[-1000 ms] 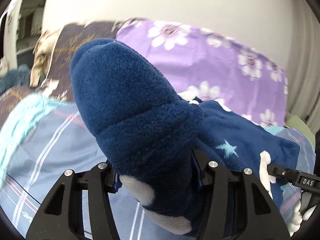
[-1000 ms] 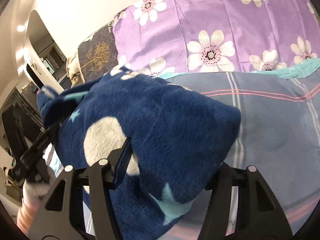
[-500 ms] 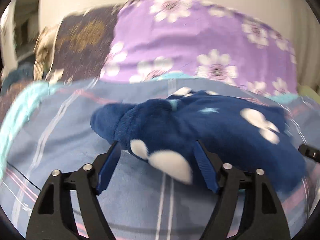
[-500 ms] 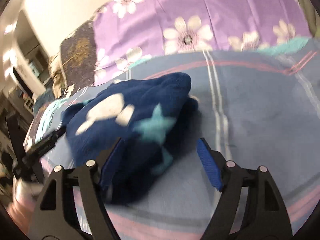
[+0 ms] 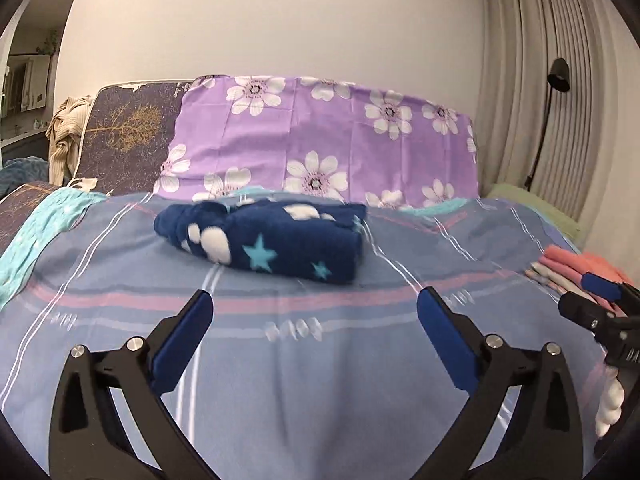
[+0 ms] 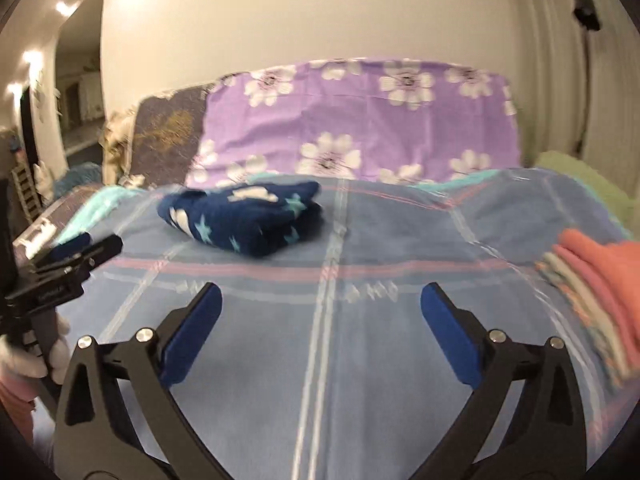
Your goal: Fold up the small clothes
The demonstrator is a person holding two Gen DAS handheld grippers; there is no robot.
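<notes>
A folded navy fleece garment (image 5: 272,240) with white spots and turquoise stars lies on the blue checked sheet (image 5: 320,360), near the purple flowered cover. It shows in the right wrist view too (image 6: 244,216). My left gripper (image 5: 314,300) hovers well short of it, jaws opening wide with nothing between them. My right gripper (image 6: 320,294) is also back from the garment, jaws opening wide and empty. Each gripper appears at the edge of the other's view: the right gripper (image 5: 596,300) and the left gripper (image 6: 76,256).
A stack of folded pink and striped clothes (image 5: 576,268) lies at the right edge of the sheet (image 6: 592,280). Behind stand the purple flowered cover (image 5: 320,144), a dark patterned cushion (image 5: 128,136), a green cloth (image 5: 532,208) and a floor lamp (image 5: 556,80).
Both grippers let go of the navy garment, opened wide and pulled back from it. The garment now lies folded on the sheet, farther away in both views.
</notes>
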